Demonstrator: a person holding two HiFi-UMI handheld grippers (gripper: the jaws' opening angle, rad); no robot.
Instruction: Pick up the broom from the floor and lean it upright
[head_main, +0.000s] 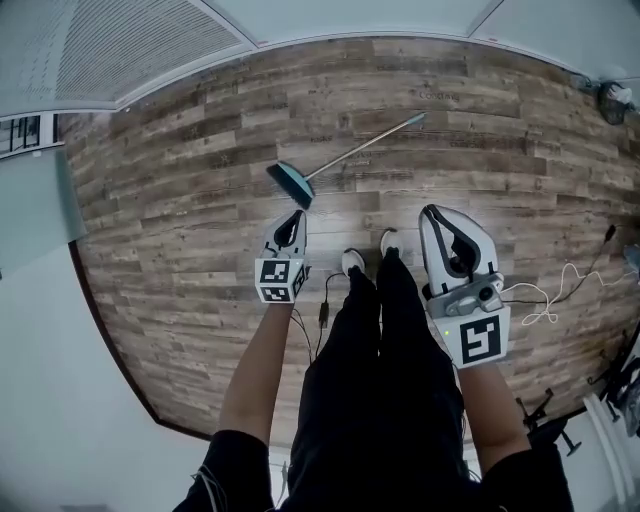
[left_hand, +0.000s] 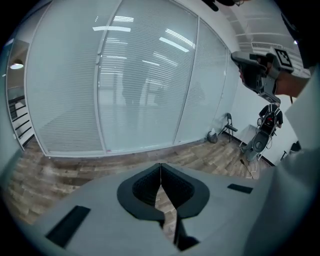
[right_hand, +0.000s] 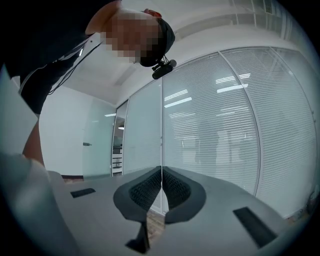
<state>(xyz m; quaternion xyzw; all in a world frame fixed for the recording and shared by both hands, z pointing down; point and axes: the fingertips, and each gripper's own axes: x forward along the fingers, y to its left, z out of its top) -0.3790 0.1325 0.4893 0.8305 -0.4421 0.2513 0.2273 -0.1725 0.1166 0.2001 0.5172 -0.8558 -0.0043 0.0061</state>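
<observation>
A broom lies flat on the wooden floor in the head view, its teal head (head_main: 291, 184) nearest me and its thin grey handle (head_main: 365, 146) running up and to the right. My left gripper (head_main: 291, 223) hangs just below the broom head, jaws shut and empty. My right gripper (head_main: 435, 216) is to the right of my feet, away from the broom, also shut on nothing. In the left gripper view the left gripper (left_hand: 160, 166) points at the floor and the glass wall. The right gripper (right_hand: 161, 169) faces the glass partitions in its own view. Neither gripper view shows the broom.
Glass walls with blinds (left_hand: 145, 80) bound the floor at the far side. White and black cables (head_main: 545, 296) lie on the floor at the right. My legs and shoes (head_main: 353, 262) stand between the grippers. A chair and equipment (left_hand: 265, 131) stand at the room's right side.
</observation>
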